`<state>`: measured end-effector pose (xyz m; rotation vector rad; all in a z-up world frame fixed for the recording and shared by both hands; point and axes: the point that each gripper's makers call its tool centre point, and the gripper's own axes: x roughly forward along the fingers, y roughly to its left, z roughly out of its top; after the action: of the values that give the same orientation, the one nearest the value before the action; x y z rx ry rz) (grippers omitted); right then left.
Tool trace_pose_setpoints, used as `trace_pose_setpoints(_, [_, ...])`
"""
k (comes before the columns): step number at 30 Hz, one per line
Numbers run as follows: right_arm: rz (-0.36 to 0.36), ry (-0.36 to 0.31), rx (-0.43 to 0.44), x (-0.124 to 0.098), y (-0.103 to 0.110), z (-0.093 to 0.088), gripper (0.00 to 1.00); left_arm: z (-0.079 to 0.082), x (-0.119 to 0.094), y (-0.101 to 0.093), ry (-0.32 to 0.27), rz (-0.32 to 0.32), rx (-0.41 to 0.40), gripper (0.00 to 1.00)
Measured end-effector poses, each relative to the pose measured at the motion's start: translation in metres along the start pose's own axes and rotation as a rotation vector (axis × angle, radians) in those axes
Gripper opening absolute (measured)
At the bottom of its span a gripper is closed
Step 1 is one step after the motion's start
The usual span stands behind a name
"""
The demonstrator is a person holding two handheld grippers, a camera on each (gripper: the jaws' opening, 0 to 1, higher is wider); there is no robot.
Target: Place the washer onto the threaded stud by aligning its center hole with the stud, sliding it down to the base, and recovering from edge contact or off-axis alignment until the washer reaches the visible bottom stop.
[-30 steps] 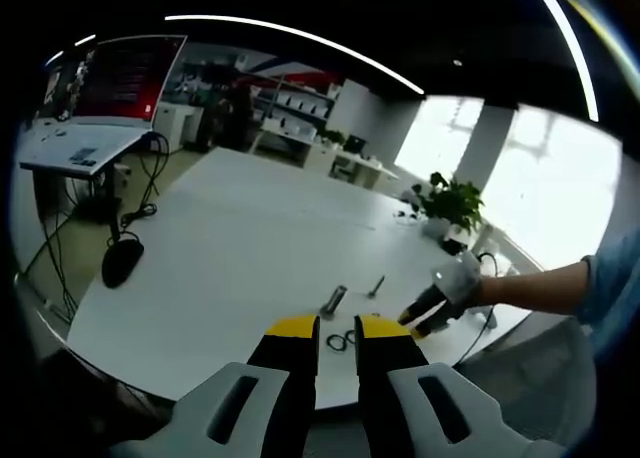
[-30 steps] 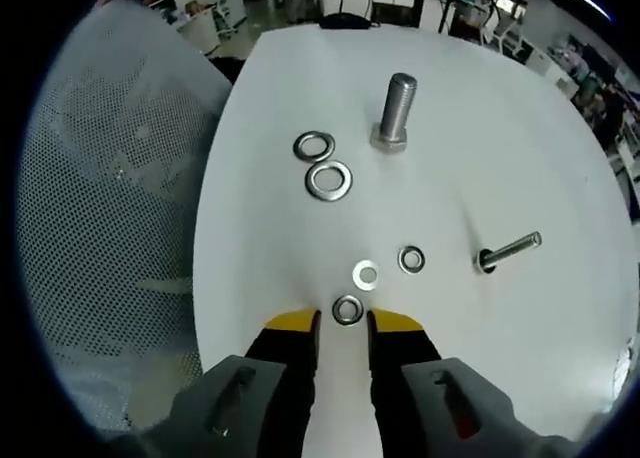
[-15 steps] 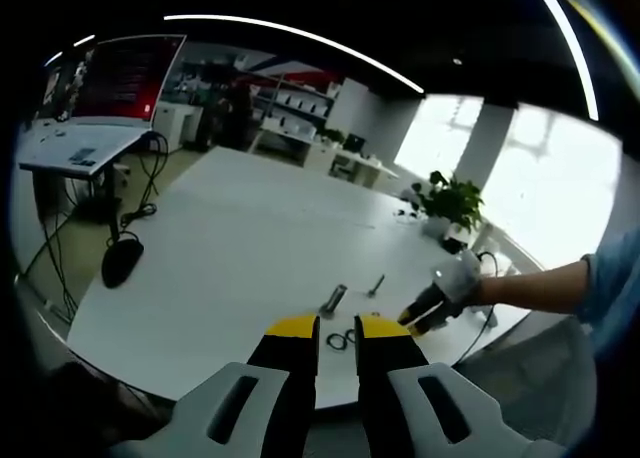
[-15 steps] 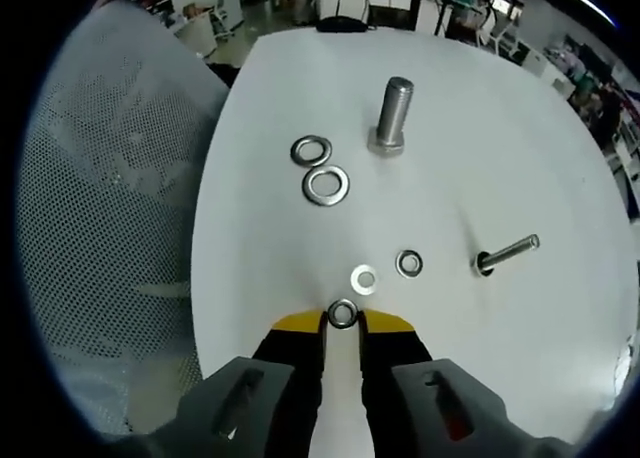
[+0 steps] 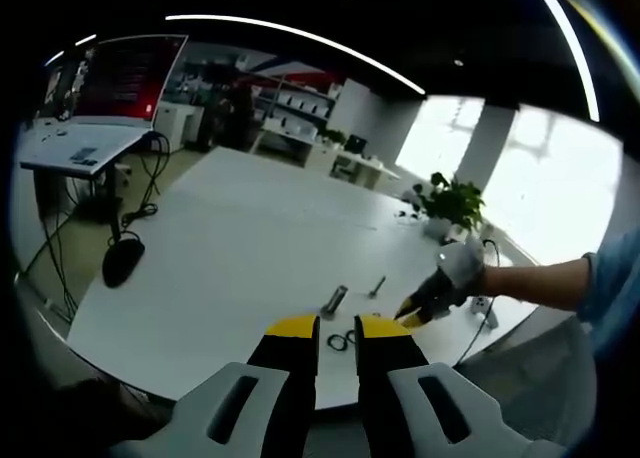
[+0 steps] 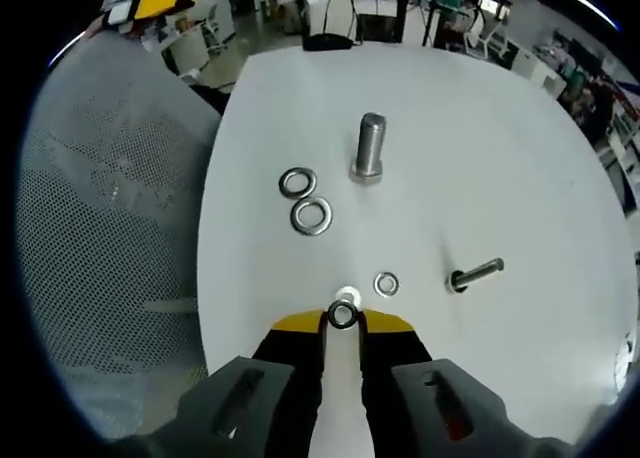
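My right gripper (image 6: 343, 318) is shut on a small steel washer (image 6: 343, 315), held a little above the white table (image 6: 500, 158). Just beyond it lie two more small washers (image 6: 386, 283). A thin threaded stud (image 6: 475, 274) stands to the right. Farther off a thick bolt (image 6: 369, 146) stands upright on its head, with two large washers (image 6: 311, 216) to its left. In the left gripper view my left gripper (image 5: 338, 328) hangs above the table's near edge, jaws slightly apart and holding nothing. The right gripper (image 5: 418, 310) shows there in a gloved hand (image 5: 455, 271), near the bolt (image 5: 335, 300) and stud (image 5: 377, 285).
A grey mesh chair (image 6: 110, 228) stands against the table's left edge in the right gripper view. A potted plant (image 5: 450, 206) sits at the table's far end. A desk with a red screen (image 5: 125, 78) and cables on the floor (image 5: 122, 258) are off to the left.
The right gripper's jaws closed on the small washer, then rose with it, so the table's parts look smaller. The left gripper has stayed still.
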<state>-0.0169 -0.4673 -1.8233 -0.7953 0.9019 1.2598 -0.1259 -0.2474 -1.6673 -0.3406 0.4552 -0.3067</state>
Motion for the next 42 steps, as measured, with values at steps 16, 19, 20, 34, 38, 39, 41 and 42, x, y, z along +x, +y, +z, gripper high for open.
trace_pose_setpoints(16, [-0.028,-0.014,0.021,-0.021,-0.018,0.02,0.14,0.001,-0.001,0.001,-0.008,0.001,-0.006,0.11])
trace_pose_setpoints(19, [-0.037,-0.018,0.028,-0.026,-0.023,0.023,0.14,0.001,-0.001,0.001,-0.012,0.002,-0.009,0.11])
trace_pose_setpoints(20, [-0.041,-0.021,0.028,-0.027,-0.024,0.024,0.14,0.002,-0.001,0.001,-0.012,0.002,-0.009,0.11])
trace_pose_setpoints(34, [-0.095,-0.047,0.054,-0.035,-0.043,0.027,0.14,0.001,0.0,0.0,-0.01,-0.001,-0.007,0.11])
trace_pose_setpoints(38, [-0.109,-0.056,0.063,-0.036,-0.046,0.027,0.14,0.001,-0.001,0.0,-0.009,-0.001,-0.006,0.11])
trace_pose_setpoints(39, [-0.117,-0.059,0.067,-0.036,-0.048,0.026,0.14,0.001,-0.001,0.0,-0.009,0.0,-0.007,0.11])
trace_pose_setpoints(41, [-0.133,-0.065,0.074,-0.037,-0.05,0.026,0.14,0.001,-0.001,0.0,-0.009,0.0,-0.007,0.11])
trace_pose_setpoints(42, [-0.14,-0.069,0.077,-0.037,-0.052,0.026,0.14,0.001,-0.001,0.0,-0.009,0.0,-0.007,0.11])
